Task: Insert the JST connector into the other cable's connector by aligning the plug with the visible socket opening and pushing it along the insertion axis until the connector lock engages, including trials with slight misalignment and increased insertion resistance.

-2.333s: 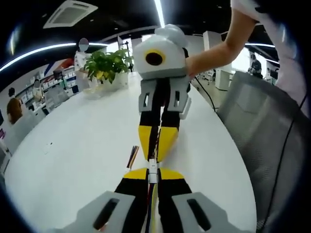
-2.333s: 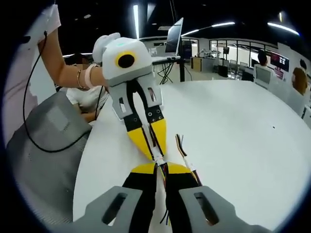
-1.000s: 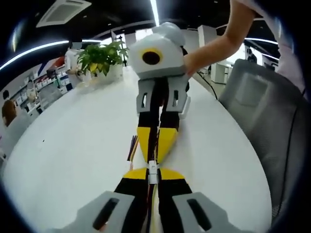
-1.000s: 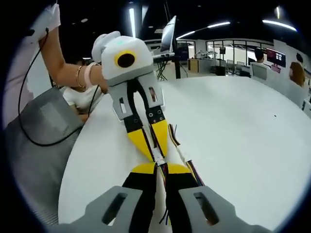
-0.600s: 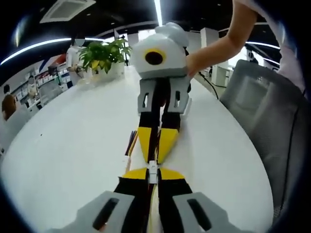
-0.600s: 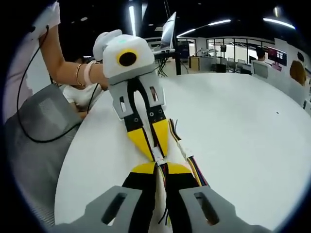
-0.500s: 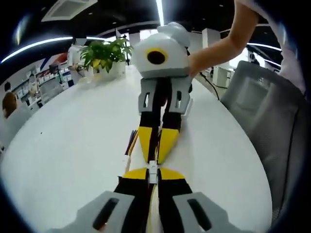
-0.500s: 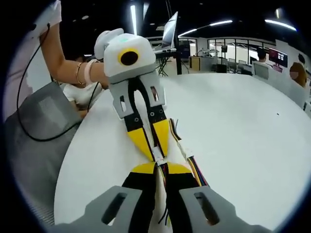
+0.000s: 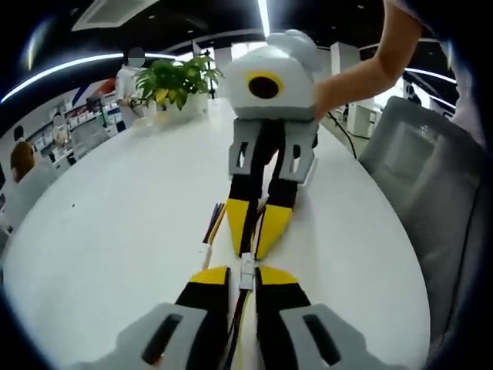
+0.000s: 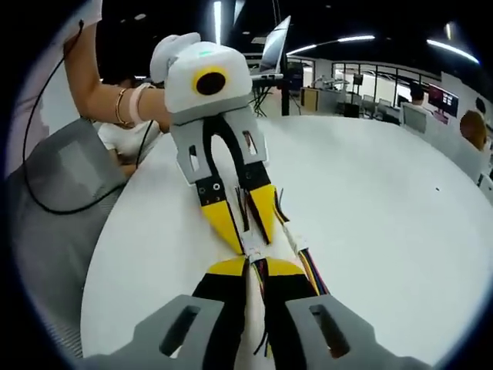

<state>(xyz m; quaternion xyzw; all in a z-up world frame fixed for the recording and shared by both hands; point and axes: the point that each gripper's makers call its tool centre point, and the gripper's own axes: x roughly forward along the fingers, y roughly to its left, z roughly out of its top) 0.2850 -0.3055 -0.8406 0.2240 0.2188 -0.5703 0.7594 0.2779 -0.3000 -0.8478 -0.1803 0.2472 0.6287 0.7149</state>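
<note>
Connectors point(image 9: 246, 271) sit nose to nose between the two grippers, above the white table point(image 9: 108, 231). Left gripper point(image 9: 243, 277) has just eased its jaws apart: a clear gap shows now where they were pinched tight half a second ago, so its grip on the white housing looks slack. Right gripper point(image 10: 254, 264) stays clamped on its plug point(image 10: 253, 248), coloured wires trailing near. By my reading the pair is mated and the lock engaged, the left letting go.
</note>
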